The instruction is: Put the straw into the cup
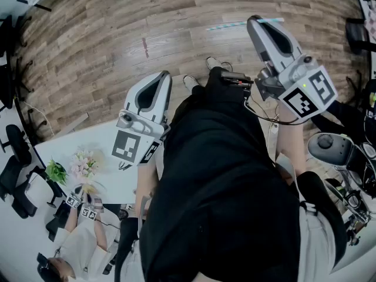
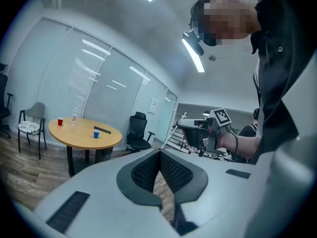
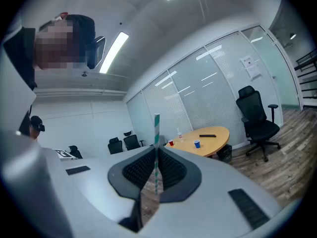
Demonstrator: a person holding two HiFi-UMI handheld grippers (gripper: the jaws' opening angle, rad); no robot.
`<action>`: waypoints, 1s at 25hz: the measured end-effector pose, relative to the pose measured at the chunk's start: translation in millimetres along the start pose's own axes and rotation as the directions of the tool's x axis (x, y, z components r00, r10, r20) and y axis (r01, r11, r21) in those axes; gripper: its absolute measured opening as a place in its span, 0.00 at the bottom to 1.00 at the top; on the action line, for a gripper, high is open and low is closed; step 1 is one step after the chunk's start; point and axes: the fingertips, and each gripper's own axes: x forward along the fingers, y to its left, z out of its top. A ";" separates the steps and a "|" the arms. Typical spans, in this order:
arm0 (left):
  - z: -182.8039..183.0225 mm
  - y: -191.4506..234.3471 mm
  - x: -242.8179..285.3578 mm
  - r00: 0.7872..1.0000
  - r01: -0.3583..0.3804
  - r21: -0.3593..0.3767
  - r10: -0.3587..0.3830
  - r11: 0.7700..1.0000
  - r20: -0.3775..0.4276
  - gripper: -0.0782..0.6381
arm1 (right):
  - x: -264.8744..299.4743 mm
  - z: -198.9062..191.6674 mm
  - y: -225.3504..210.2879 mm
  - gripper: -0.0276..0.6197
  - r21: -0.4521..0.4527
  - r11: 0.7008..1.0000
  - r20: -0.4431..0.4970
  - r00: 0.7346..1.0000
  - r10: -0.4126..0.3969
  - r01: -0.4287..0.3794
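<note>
A green-and-white striped straw (image 3: 156, 125) stands pinched between the pads of my right gripper (image 3: 156, 151), which is shut on it. In the head view the straw (image 1: 223, 26) sticks out to both sides of the right gripper (image 1: 254, 20) above the wood floor. My left gripper (image 2: 160, 153) is shut with nothing in it and hangs lower left in the head view (image 1: 164, 75). Far off, a round wooden table (image 2: 79, 136) carries a red cup (image 2: 60, 122) and a blue cup (image 2: 96, 133). The right gripper view shows the same table (image 3: 210, 137), red cup (image 3: 171, 143) and blue cup (image 3: 197, 144).
A clear bottle (image 2: 74, 116) and a black remote (image 2: 102, 130) also lie on the table. A grey chair (image 2: 30, 124) and a black office chair (image 2: 137, 133) stand beside it. A white table (image 1: 88, 151) with flowers is below left in the head view, where another person sits.
</note>
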 end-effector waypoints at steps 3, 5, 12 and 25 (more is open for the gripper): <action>1.1 0.4 -2.3 1.000 0.002 -0.003 -0.002 1.000 0.010 0.13 | 3.6 1.1 5.8 0.09 -0.013 1.000 -0.005 1.000 0.014 -0.014; 2.1 -0.6 -3.8 1.000 -0.001 -0.003 0.001 1.000 0.011 0.12 | 3.9 2.4 9.2 0.09 -0.018 1.000 -0.005 1.000 0.022 -0.022; 5.7 -5.6 1.3 1.000 -0.022 0.006 0.022 1.000 0.017 0.13 | 6.4 7.4 12.3 0.09 -0.034 0.998 0.006 0.998 0.062 -0.061; 12.8 6.0 -10.7 0.996 -0.070 0.002 0.070 0.998 0.055 0.13 | 17.3 9.8 34.8 0.09 -0.018 0.996 -0.008 0.996 0.092 -0.092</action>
